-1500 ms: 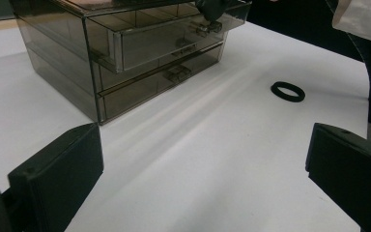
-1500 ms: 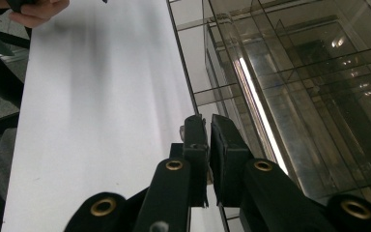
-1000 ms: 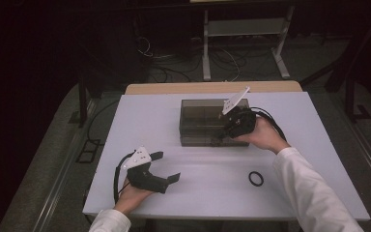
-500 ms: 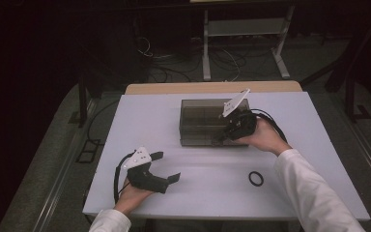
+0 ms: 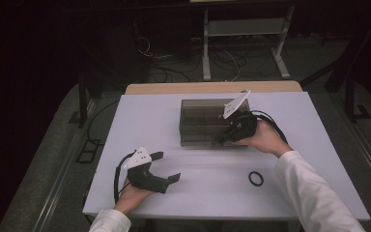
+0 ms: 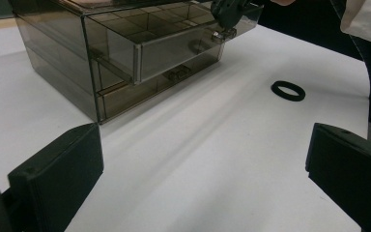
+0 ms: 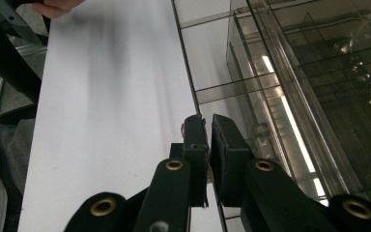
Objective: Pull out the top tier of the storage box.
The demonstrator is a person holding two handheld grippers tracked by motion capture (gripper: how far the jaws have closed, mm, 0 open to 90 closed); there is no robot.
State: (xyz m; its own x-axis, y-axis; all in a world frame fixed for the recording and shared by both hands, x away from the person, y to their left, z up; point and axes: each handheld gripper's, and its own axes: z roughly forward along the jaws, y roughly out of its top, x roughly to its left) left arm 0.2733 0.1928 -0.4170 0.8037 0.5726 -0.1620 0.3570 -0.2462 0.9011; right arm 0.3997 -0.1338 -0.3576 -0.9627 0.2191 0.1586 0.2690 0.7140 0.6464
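A smoky see-through drawer box (image 5: 198,118) stands at the back middle of the white table (image 5: 212,193). Its upper drawer (image 6: 174,43) juts out part way from the box (image 6: 58,43). My right gripper (image 5: 221,139) comes at the drawer's front from the right and is shut on the small clear handle (image 6: 221,35). In the right gripper view the jaws (image 7: 208,128) stand almost together above the drawer's compartments (image 7: 232,77). My left gripper (image 5: 166,166) rests open on the table near the front left, with nothing between its wide-apart jaws (image 6: 205,145).
A black ring (image 5: 256,178) lies on the table in front of the right forearm, also the ring (image 6: 288,90) in the left gripper view. A lower drawer (image 6: 164,79) is closed. Beyond the table are a wooden edge (image 5: 212,87), cables and a white stand (image 5: 244,34).
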